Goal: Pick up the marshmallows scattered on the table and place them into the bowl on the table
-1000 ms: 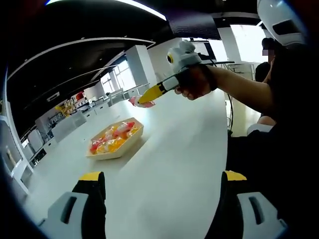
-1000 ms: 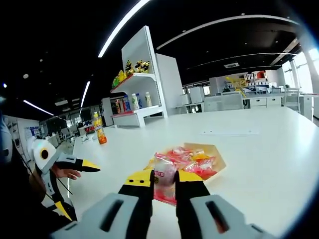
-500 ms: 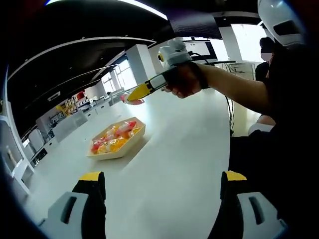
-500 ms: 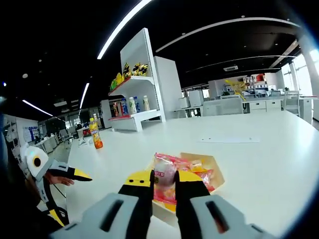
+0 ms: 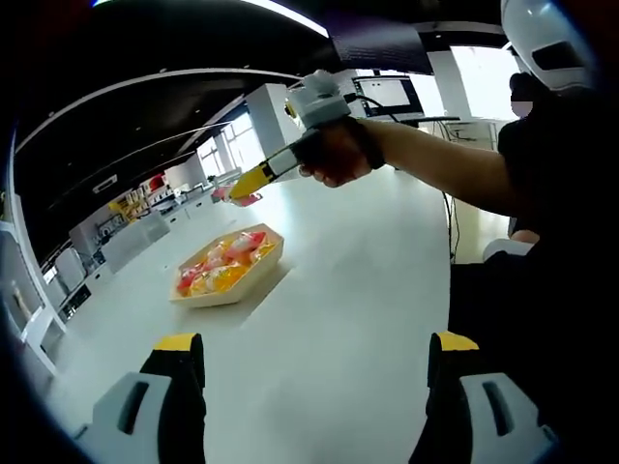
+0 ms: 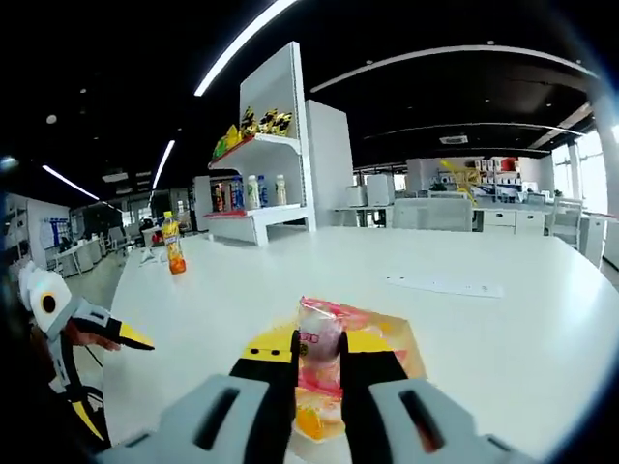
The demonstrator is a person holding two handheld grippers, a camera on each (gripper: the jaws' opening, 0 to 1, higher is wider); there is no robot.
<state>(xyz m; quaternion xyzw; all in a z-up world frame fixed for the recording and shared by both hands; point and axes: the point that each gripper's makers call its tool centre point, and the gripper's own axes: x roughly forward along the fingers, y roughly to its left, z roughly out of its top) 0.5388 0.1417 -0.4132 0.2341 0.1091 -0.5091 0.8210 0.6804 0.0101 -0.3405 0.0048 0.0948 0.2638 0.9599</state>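
A pink-wrapped marshmallow packet point(image 6: 319, 340) is pinched upright between the yellow-tipped jaws of the right gripper point(image 6: 318, 354), which hangs above the bowl point(image 6: 404, 340), a shallow wooden one already holding red, orange and yellow packets point(image 5: 218, 271). In the left gripper view the same bowl point(image 5: 253, 277) sits on the white table point(image 5: 348, 290), with the right gripper point(image 5: 244, 185) held in a person's hand point(image 5: 332, 159) above and beyond it, a pink packet at its tips. The left gripper point(image 5: 314, 353) hangs nearer than the bowl, well apart from it, its jaws spread wide with nothing between them. Beyond the bowl in the right gripper view lie a sheet of paper point(image 6: 443, 285), an orange drink bottle point(image 6: 173, 244) and a white shelf of bottles point(image 6: 253, 196).
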